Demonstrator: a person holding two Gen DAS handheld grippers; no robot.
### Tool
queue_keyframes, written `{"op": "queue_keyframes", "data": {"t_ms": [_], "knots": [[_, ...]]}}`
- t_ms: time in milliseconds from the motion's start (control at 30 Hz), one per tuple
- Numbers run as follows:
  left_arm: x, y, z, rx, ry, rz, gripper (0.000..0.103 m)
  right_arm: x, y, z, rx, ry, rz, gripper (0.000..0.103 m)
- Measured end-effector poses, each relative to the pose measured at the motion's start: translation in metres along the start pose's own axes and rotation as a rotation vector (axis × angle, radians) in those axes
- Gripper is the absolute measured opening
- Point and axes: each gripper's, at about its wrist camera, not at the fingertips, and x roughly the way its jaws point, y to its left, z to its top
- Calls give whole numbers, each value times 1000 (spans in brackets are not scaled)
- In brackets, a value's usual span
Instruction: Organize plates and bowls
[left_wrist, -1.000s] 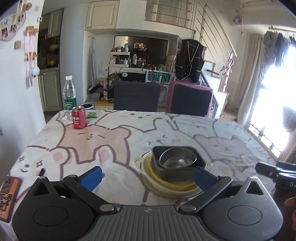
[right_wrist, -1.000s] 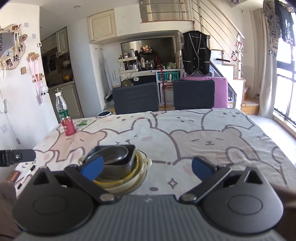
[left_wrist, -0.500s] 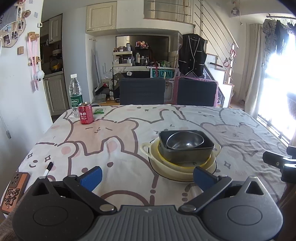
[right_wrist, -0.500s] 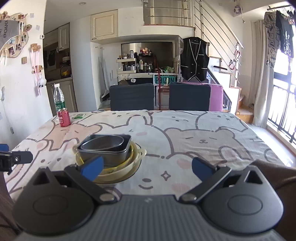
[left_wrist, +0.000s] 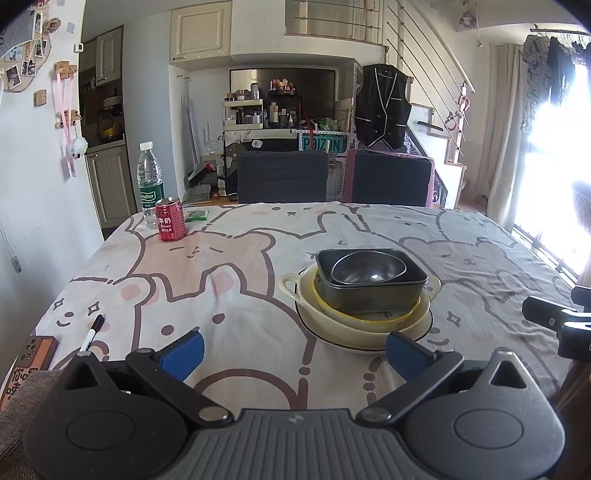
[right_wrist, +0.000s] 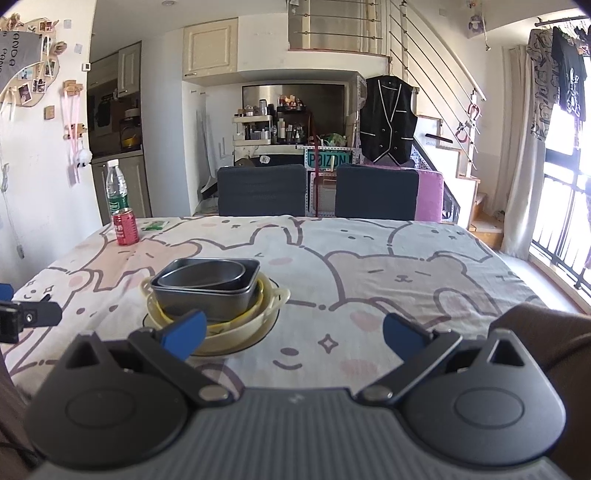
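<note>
Ahead of our left gripper (left_wrist: 291, 350), just past its right blue fingertip, stood the nested stack of dishes on the bear-print tablecloth (left_wrist: 229, 280): a round metal bowl (left_wrist: 367, 267) sat inside a dark square pan (left_wrist: 373, 295), which rested in a yellow bowl (left_wrist: 321, 295), a cream two-handled dish (left_wrist: 291, 290) and a wide plate (left_wrist: 354, 341) at the bottom. We held the left gripper with its jaws spread wide and nothing between them. Our right gripper (right_wrist: 291, 332) was likewise wide apart and empty, and from its camera the same stack lay ahead and to the left, the square pan (right_wrist: 207, 301) rising just beyond the left fingertip. Far ahead and to the left of both grippers stood a red milk can (left_wrist: 170, 219) beside a water bottle (left_wrist: 150, 182). Close to the left gripper's left side lay a marker pen (left_wrist: 92, 332) and an orange-and-brown box (left_wrist: 26, 363) at the table's edge. Two dark chairs (left_wrist: 282, 177) faced us from the far side.
</note>
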Motion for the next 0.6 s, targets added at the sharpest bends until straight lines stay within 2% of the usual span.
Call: {"op": "queue_keyframes", "data": {"t_ms": [600], "knots": [[-2, -1, 0, 0, -3, -3, 103, -1, 1, -1, 3, -2, -6, 103]]}}
